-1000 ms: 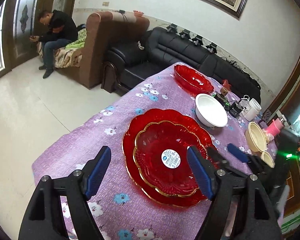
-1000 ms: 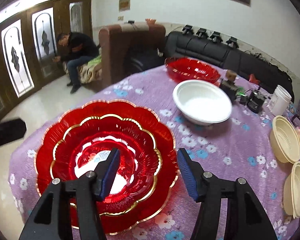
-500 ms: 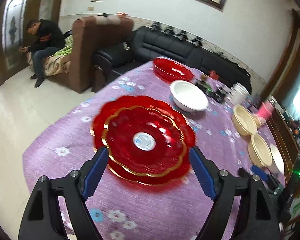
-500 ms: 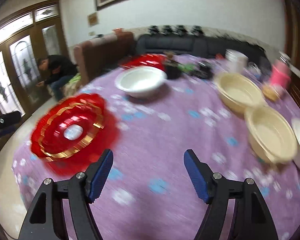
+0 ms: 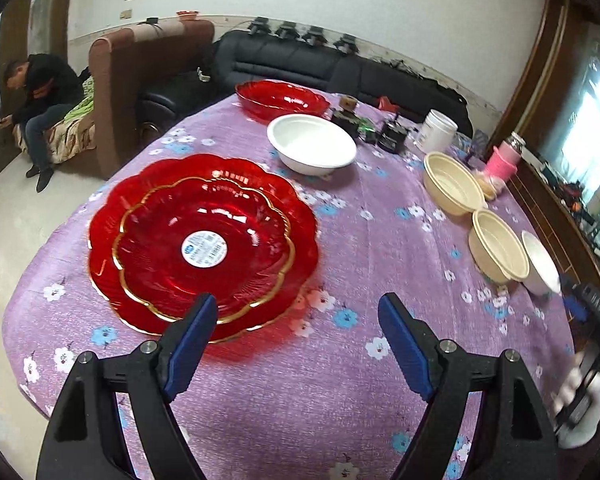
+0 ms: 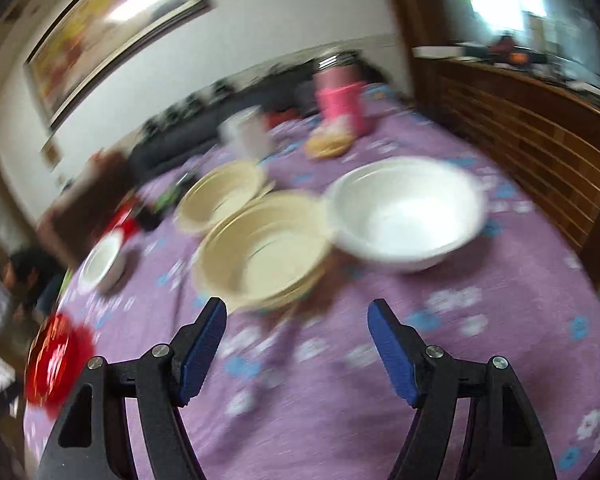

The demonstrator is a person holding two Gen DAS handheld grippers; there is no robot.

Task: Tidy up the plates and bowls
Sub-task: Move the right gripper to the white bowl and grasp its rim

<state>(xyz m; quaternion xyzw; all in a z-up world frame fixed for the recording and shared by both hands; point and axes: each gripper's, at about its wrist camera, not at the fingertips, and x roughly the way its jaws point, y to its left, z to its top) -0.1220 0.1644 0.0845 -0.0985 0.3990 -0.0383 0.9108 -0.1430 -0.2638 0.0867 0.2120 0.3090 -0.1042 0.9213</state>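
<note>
red plates [image 5: 204, 240] stacked, left gripper [image 5: 296, 344] jaws apart, perhaps empty

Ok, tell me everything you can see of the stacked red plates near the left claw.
The red plates are two glossy, see-through dishes that look like plastic, with scalloped flower-shaped edges. The smaller one has a gold rim and a round white sticker in its middle, and it sits nested inside the larger. They lie flat on the purple flowered tablecloth, on the side nearer the sofas. The open left claw hangs just in front; its left finger overlaps their near edge in the view, and contact cannot be told.
</note>
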